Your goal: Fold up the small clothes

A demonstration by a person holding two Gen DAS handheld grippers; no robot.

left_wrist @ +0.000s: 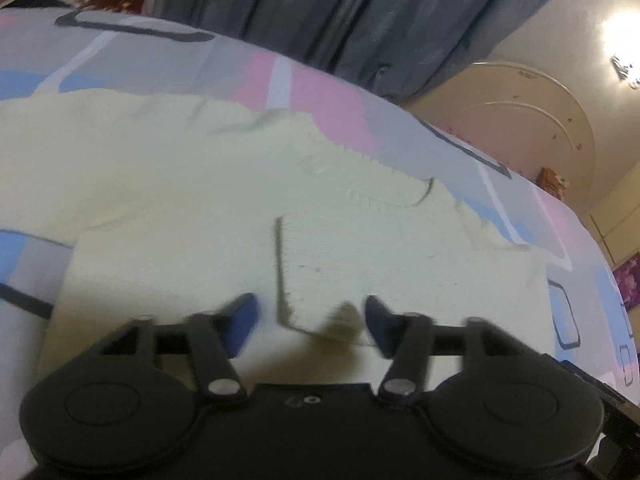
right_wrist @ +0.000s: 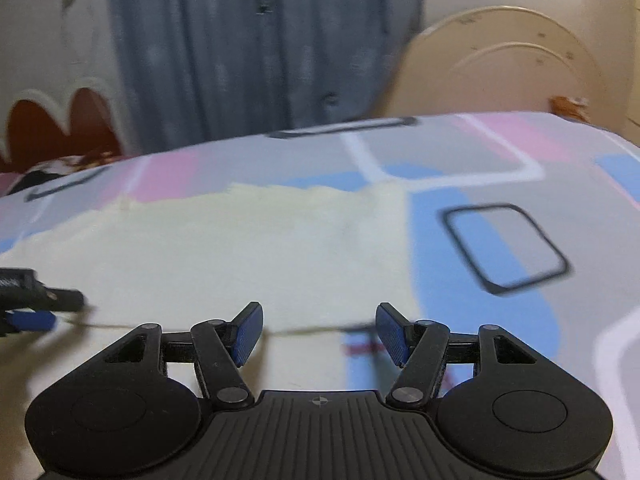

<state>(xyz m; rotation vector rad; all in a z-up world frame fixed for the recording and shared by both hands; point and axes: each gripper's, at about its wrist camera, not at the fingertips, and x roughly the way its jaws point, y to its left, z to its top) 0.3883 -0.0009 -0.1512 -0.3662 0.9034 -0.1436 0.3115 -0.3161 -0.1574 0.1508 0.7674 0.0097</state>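
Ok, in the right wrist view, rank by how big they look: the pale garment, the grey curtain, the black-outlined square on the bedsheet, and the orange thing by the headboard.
1. pale garment and grey curtain: too alike to rank
2. black-outlined square
3. orange thing, farthest away, so it looks small

A bedsheet (right_wrist: pixel 500 148) patterned in grey, pink and blue is covering the bed; grey-blue curtains (left_wrist: pixel 340 12) are hanging behind it; a cream arched headboard (right_wrist: pixel 500 64) is standing against the pale wall (left_wrist: pixel 552 8); a bright lamp (left_wrist: pixel 620 32) is glaring on that wall
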